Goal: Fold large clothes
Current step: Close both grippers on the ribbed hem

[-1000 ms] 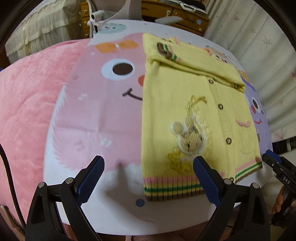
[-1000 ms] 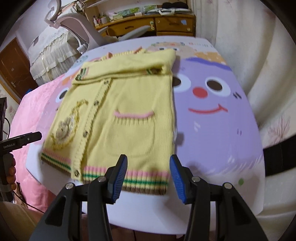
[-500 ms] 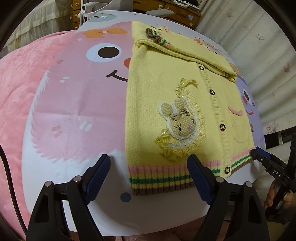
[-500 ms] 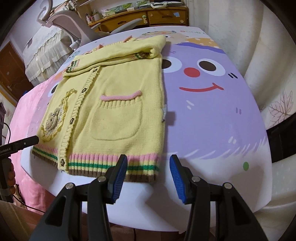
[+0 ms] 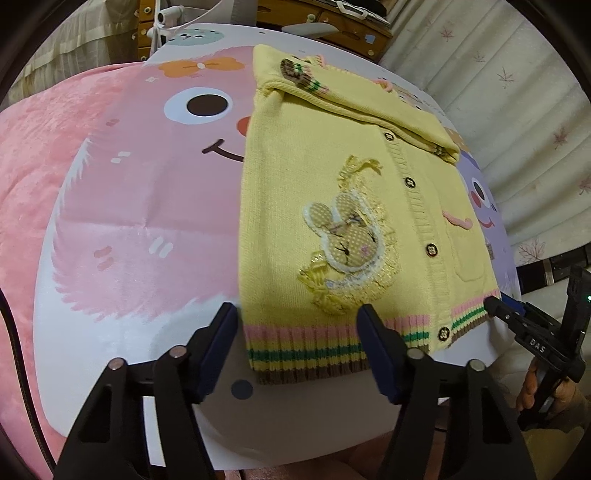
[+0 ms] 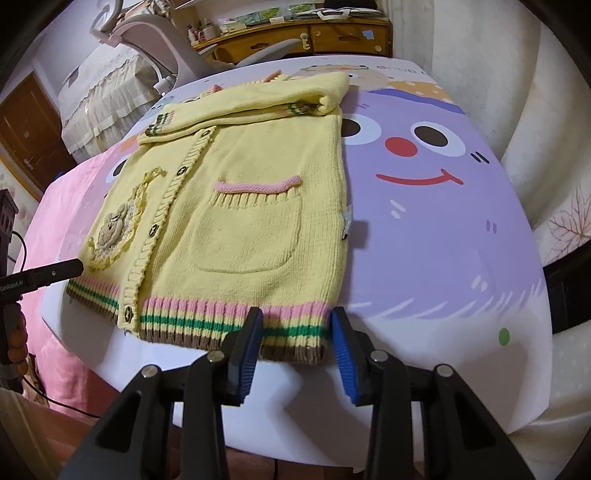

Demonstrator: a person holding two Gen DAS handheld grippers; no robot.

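Note:
A yellow knit cardigan with a bunny patch, buttons and a pink-green-brown striped hem lies flat on the cartoon-printed table cover, its sleeves folded across the top. It also shows in the right wrist view, pocket side up. My left gripper is open, its blue fingers straddling the hem's left corner. My right gripper is open, its fingers straddling the hem's right corner. Neither grips the fabric. The right gripper's tip shows at the hem in the left wrist view.
The table cover has a pink face at left and a purple face at right. A pink blanket lies left of the table. A wooden dresser and a chair stand behind. Curtains hang at right.
Both grippers have moved forward and down to the cardigan's hem. The left gripper's jaws have narrowed around the left corner; the right fingers now flank the right corner.

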